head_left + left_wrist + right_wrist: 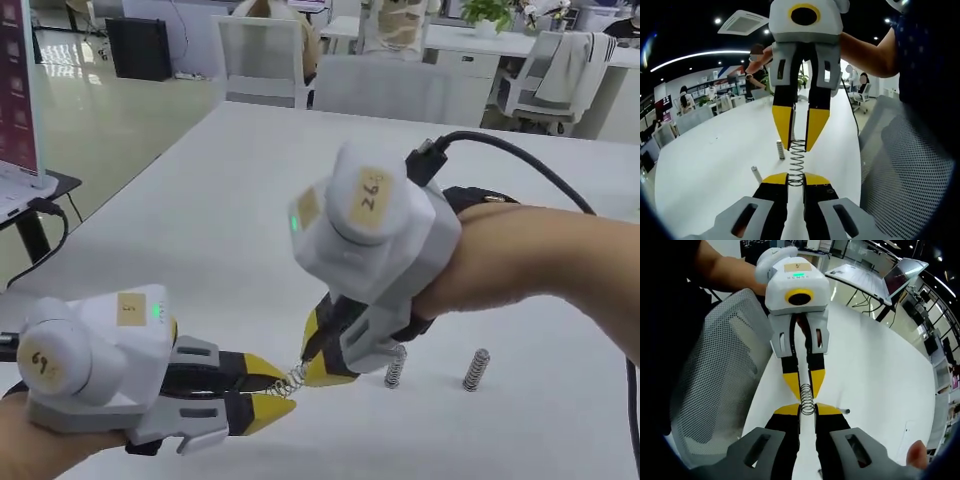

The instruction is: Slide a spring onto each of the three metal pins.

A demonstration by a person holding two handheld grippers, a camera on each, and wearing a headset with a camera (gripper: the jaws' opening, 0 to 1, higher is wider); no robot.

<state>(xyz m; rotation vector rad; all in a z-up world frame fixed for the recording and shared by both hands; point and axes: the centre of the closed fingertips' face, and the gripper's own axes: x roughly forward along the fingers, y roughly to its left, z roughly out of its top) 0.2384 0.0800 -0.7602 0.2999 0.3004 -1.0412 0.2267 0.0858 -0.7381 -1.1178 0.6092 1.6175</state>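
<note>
The spring (290,380) is in the air, low over the white surface (250,200) at the near left, and it is held between the two grippers. The left gripper (270,390) has its jaws closed on one end. The right gripper (318,360), reaching in from the far side, has its jaws pressed on the other end. In the left gripper view the coil runs straight from that gripper's own jaws to the other pair. Whether a pin sits inside the coil I cannot tell, because the wire hides it.

I think the main danger is a slip. The spring is held only by its two ends, so if one pair of jaws loosens, it may jump away and roll on the smooth surface. If the hands move apart or go out of line, the coil may be pulled long or bent. A squeeze that is too hard may flatten the end turn, and then it would not pass over a pin. The right gripper is also near a standing spring (395,367), and a careless swing could knock it over.

I see no tray or box, and the parts stand loose on the surface. A second standing spring (476,370) is a little further right. In the left gripper view a small pale cylinder (756,173) stands near one of them; I cannot tell if it is a pin or a spring.
</note>
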